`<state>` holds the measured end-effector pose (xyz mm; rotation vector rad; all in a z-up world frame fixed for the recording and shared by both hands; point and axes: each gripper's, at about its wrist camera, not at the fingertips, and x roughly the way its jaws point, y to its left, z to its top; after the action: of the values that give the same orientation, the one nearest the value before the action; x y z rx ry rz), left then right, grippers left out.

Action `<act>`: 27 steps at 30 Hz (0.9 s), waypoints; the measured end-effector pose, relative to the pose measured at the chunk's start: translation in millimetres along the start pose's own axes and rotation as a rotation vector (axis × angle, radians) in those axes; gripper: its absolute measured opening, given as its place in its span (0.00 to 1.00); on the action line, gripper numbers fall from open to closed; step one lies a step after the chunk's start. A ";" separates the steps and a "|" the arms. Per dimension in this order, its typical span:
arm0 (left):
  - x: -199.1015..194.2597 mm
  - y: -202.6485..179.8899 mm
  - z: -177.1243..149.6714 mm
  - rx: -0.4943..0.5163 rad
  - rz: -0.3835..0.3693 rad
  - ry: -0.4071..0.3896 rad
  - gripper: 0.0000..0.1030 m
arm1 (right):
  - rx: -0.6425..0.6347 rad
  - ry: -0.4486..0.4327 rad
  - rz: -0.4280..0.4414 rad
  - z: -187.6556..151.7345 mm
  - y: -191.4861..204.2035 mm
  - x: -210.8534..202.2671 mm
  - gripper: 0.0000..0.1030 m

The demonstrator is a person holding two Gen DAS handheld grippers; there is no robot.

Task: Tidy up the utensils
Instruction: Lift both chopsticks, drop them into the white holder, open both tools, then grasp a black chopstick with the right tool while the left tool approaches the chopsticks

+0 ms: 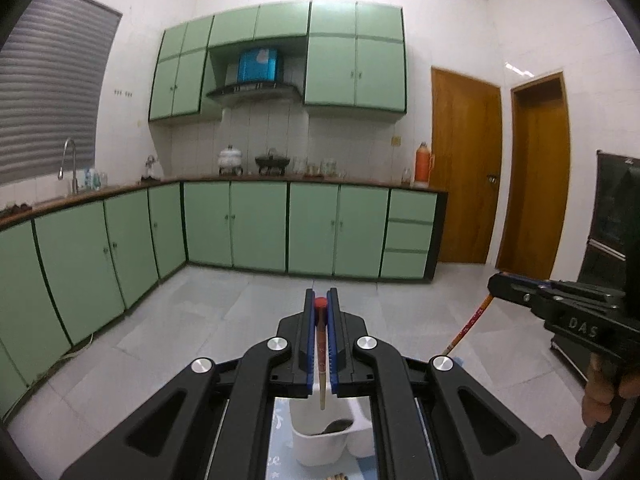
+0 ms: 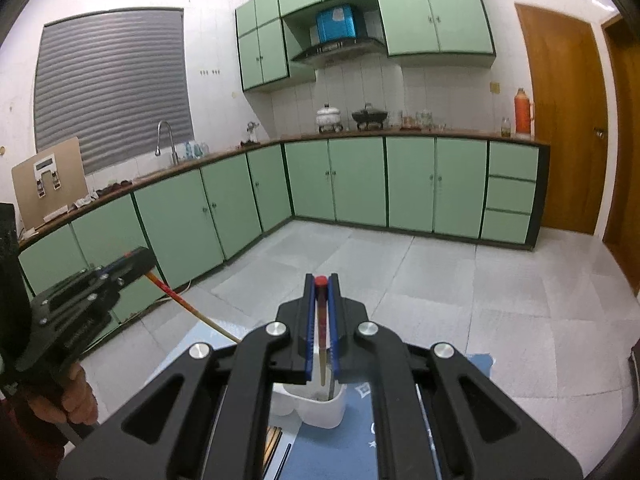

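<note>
1. Reading what lettering there was, you could make out only the raised letters "DAS" on the body of your right gripper (image 1: 498, 282), seen from the left wrist camera; the markings along the chopsticks and on the blue cloth (image 2: 362, 412) were too blurred to read.
2. Your left gripper (image 1: 321, 304) had its jaws together, clamped on a chopstick (image 1: 321, 356) with a red cap at its top end.
3. That chopstick ran down between the blue pads (image 1: 307, 336), and its pale lower tip hung just above the white holder (image 1: 320, 444).
4. Your right gripper (image 2: 320, 282) was likewise closed on a second chopstick (image 2: 322, 344), red-capped, its tip pointing down over the same white holder (image 2: 320, 410).
5. Each gripper showed in the other's camera: your left gripper (image 2: 138, 260) sat at the left edge of the right view with its chopstick (image 2: 188, 306) slanting down toward the middle.
6. In the left view, your right gripper's chopstick (image 1: 468, 326) slanted down toward the table.
7. The white holder stood on the blue cloth, below both grippers.
8. More chopsticks (image 2: 274, 440) lay flat on the table just beside the holder.
9. Your left hand (image 2: 76, 396) and right hand (image 1: 600, 392) each gripped a handle.
</note>
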<state>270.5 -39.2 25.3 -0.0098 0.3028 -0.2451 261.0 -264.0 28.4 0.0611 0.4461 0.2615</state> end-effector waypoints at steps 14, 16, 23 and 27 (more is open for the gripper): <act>32.7 12.1 -35.5 -0.027 0.028 0.118 0.19 | 0.014 0.110 0.002 -34.1 1.0 41.8 0.09; 26.6 12.6 -36.5 -0.029 0.028 0.115 0.28 | 0.020 0.107 -0.009 -35.9 -0.3 38.0 0.12; -9.2 9.4 -37.4 -0.009 0.033 0.070 0.57 | 0.028 0.031 -0.046 -46.1 -4.0 -2.4 0.46; -36.4 9.8 -45.6 -0.011 0.045 0.059 0.66 | 0.026 -0.011 -0.075 -68.7 0.7 -36.6 0.65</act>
<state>225.6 -19.7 -8.0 -0.0070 0.3632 -0.1992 199.2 -272.8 -18.1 0.0709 0.4396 0.1817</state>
